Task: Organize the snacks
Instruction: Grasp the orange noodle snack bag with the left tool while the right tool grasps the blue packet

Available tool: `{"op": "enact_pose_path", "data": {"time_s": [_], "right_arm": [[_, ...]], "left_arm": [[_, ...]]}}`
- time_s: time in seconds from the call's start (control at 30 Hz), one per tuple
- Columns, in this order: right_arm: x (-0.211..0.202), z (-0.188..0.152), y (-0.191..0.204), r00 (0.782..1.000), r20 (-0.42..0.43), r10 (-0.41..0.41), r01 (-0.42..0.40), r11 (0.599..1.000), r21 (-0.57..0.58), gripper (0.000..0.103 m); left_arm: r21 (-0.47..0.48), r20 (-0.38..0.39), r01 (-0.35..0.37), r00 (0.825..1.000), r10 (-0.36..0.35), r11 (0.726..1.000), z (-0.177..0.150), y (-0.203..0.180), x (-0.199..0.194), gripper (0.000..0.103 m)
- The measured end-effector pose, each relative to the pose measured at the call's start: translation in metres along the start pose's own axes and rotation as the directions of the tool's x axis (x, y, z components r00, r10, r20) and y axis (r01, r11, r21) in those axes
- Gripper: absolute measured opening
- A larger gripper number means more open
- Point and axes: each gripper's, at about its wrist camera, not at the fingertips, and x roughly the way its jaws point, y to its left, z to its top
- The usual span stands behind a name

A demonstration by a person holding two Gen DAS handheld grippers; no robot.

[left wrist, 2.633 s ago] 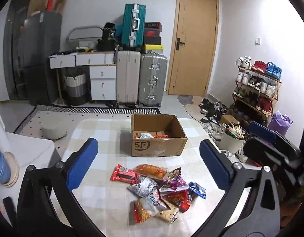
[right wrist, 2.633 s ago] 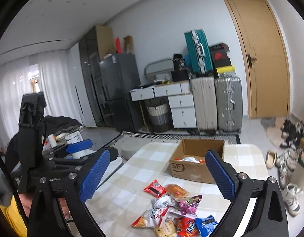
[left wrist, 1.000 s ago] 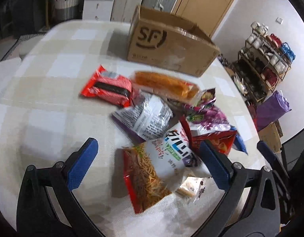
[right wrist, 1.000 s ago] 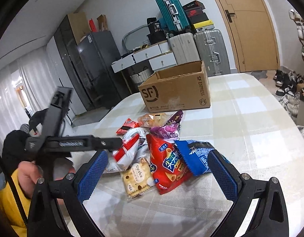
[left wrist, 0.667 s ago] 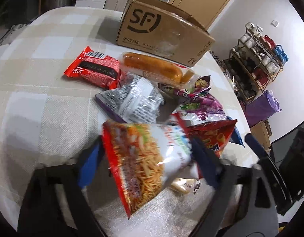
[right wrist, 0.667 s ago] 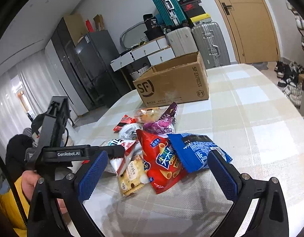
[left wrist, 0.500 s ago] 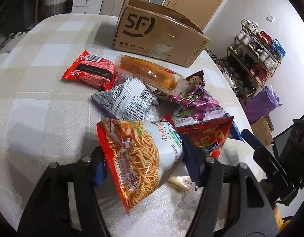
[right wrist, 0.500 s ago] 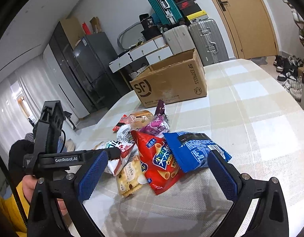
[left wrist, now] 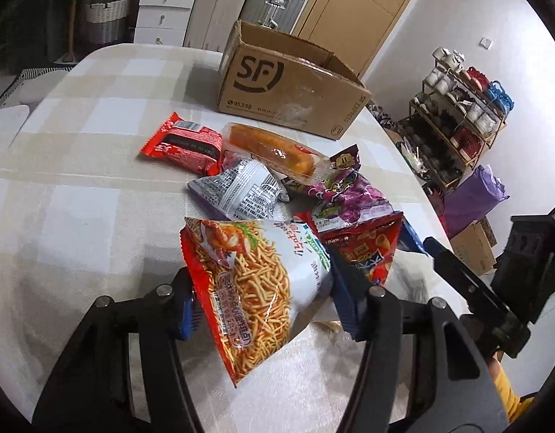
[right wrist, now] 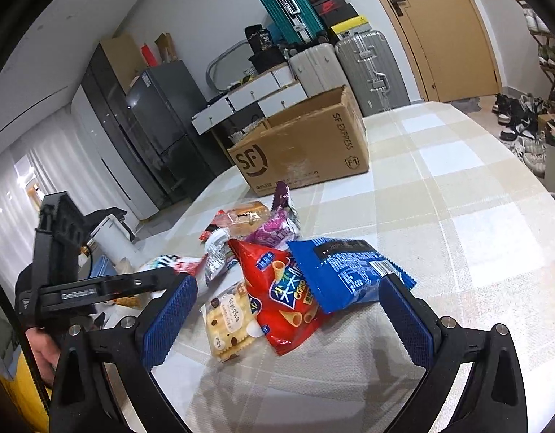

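My left gripper (left wrist: 263, 306) is shut on a red-and-white noodle snack bag (left wrist: 256, 281) and holds it tilted above the table. Beyond it lie a red wrapper (left wrist: 185, 142), a bread roll packet (left wrist: 274, 148), a silver bag (left wrist: 237, 191), a purple bag (left wrist: 349, 198) and a red crisp bag (left wrist: 364, 249). The open SF cardboard box (left wrist: 288, 90) stands behind the pile. My right gripper (right wrist: 288, 321) is open and low over the table, with the red crisp bag (right wrist: 284, 296), a blue bag (right wrist: 349, 274) and a cookie packet (right wrist: 228, 319) between its fingers.
The table has a beige checked cloth (right wrist: 458, 195). The left gripper (right wrist: 97, 292) shows at the left of the right wrist view. Suitcases (right wrist: 364, 65), drawers and a fridge (right wrist: 158, 115) stand behind the table. A shoe rack (left wrist: 461, 108) stands to the right.
My left gripper came down on the pile, shut on the noodle bag and lifted it off the table. My right gripper moved lower and closer to the crisp and blue bags, staying open.
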Motion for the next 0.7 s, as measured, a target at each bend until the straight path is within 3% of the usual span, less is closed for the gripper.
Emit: {"op": "enact_pose_path", "data": {"time_s": [0.33, 0.7], "right_arm": [[-0.007, 0.012, -0.011, 0.992, -0.007, -0.128, 0.128, 0.992, 0.002, 0.102], [0.033, 0.032, -0.035, 0.979, -0.185, -0.082, 0.089, 0.996, 0.030, 0.102]], "left_arm": [[-0.016, 0.029, 0.037, 0.999, -0.037, 0.999, -0.019, 0.023, -0.032, 0.056], [-0.030, 0.023, 0.056, 0.998, -0.055, 0.998, -0.023, 0.032, -0.032, 0.057]]}}
